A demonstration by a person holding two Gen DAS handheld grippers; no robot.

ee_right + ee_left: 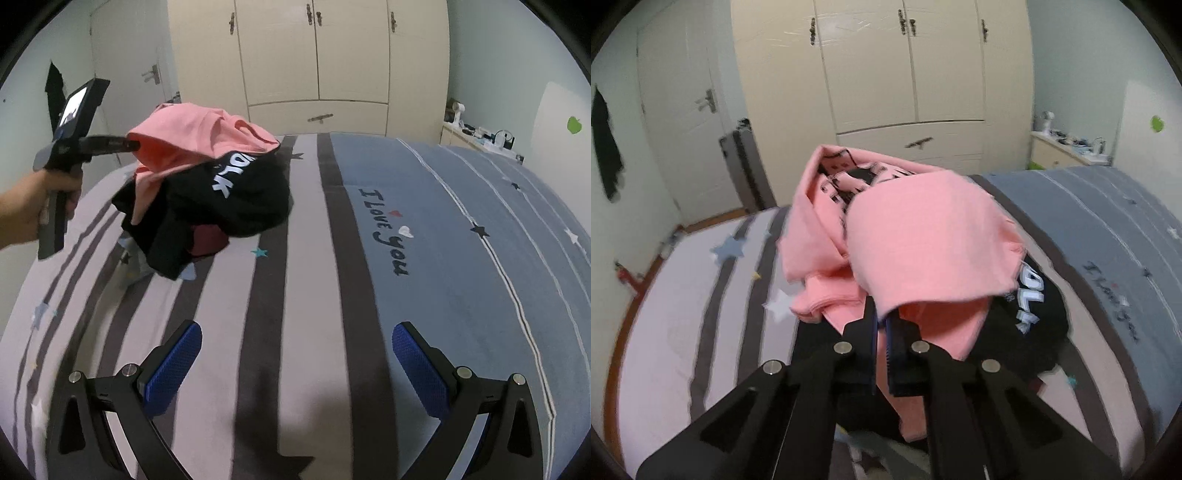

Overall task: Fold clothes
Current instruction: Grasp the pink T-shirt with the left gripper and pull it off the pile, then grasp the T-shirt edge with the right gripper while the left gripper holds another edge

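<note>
Left gripper (881, 317): clenched on a fold of the pink garment (923, 240); jaws pressed together, pink cloth pinched between the blue pads and draped over the fingertips.
Left gripper, from the right wrist view: (129, 144) held level by the person's left hand (33, 206) above the left side of the bed; tip buried in the pink cloth, which hangs lifted from it.
Right gripper (295, 354): released, blue pads (173, 365) spread wide, nothing between them; hovering over bare sheet near the bed's near edge.
Pink garment: on top of the clothes pile, toward the left side of the bed, partly raised; black print on its inner face, seen only in the left wrist view, too blurred to read.
Black garment (236, 195): under the pink one, resting on the bed; white letters "OLK" legible in both views, the rest of the word hidden by pink cloth.
Dark red garment (208, 240): tucked under the black one; visible only from the right wrist view.
Bed (306, 295): sheet in pale and dark grey stripes on the left, blue-grey on the right, with small stars; "I Love You" written on the blue part, sharp in the right wrist view, smeared in the left.
Wardrobe (905, 74): cream doors beyond the far edge of the bed.
Suitcase (746, 166): grey, beside the wardrobe; clear only from the left wrist view.
Side table (476, 136): cluttered, past the bed's far right corner.
</note>
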